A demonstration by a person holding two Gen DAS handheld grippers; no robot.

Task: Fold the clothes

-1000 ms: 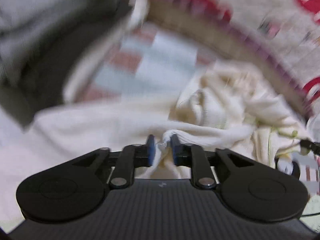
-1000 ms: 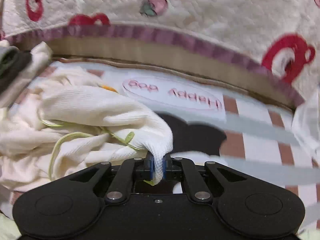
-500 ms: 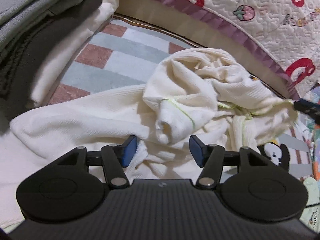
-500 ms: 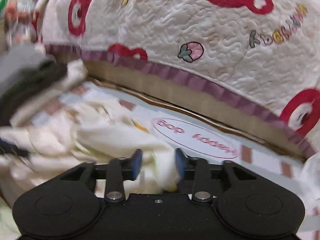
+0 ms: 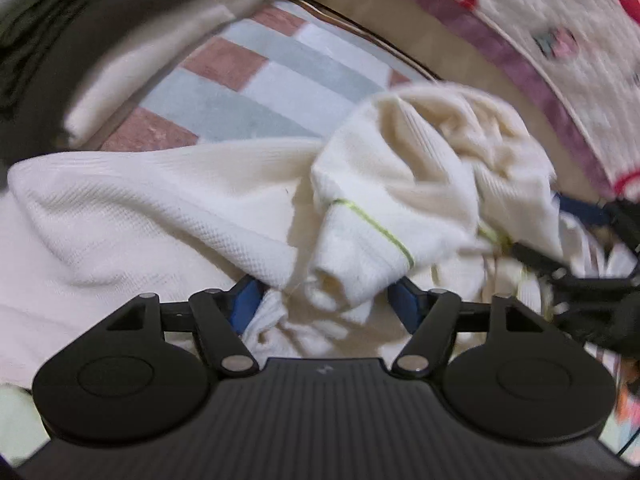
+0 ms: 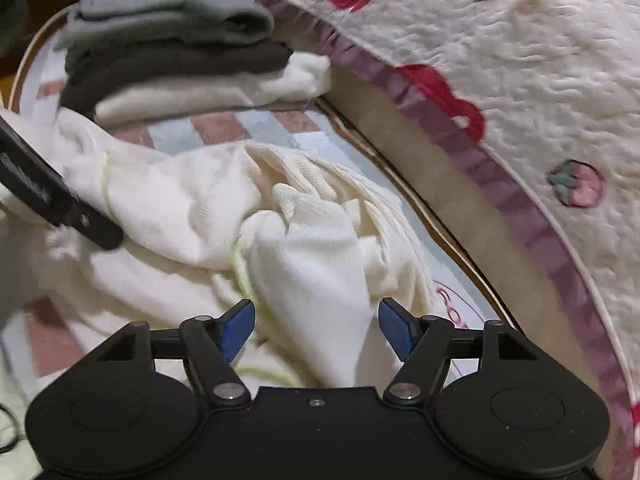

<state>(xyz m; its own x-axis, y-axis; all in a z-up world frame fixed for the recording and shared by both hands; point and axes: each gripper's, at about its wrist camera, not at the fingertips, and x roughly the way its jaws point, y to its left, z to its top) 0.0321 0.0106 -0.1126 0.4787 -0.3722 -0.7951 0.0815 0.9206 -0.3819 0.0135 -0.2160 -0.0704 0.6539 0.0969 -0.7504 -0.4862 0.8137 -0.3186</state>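
Through the left wrist camera I see my left hand-held gripper [image 5: 326,300] low over a crumpled cream garment [image 5: 248,208] that lies on a striped mat [image 5: 256,80] of pink, grey and white blocks. Its jaws are closing, with a rolled cuff edged in a thin green line [image 5: 372,228] lying between the blue pads [image 5: 244,300]; the cloth seems to brush both pads, though blur keeps me from saying they press on it. At the right edge the right hand-held gripper [image 5: 592,280] shows as a dark smear against the far end of the garment. A quilt [image 5: 560,20] with red shapes and a purple frill runs across the top right.

From the right wrist camera, my right hand-held gripper [image 6: 316,324] stands wide and its jaws are opening, with a fold of the cream garment [image 6: 320,264] loose between the pads and clear of them. The same garment spreads to the left, where a black finger of the left hand-held gripper [image 6: 56,200] rests on it. Behind, a stack of folded clothes [image 6: 176,48], grey on top, dark in the middle, white beneath, sits on the mat [image 6: 224,126], beside the quilt [image 6: 520,60].
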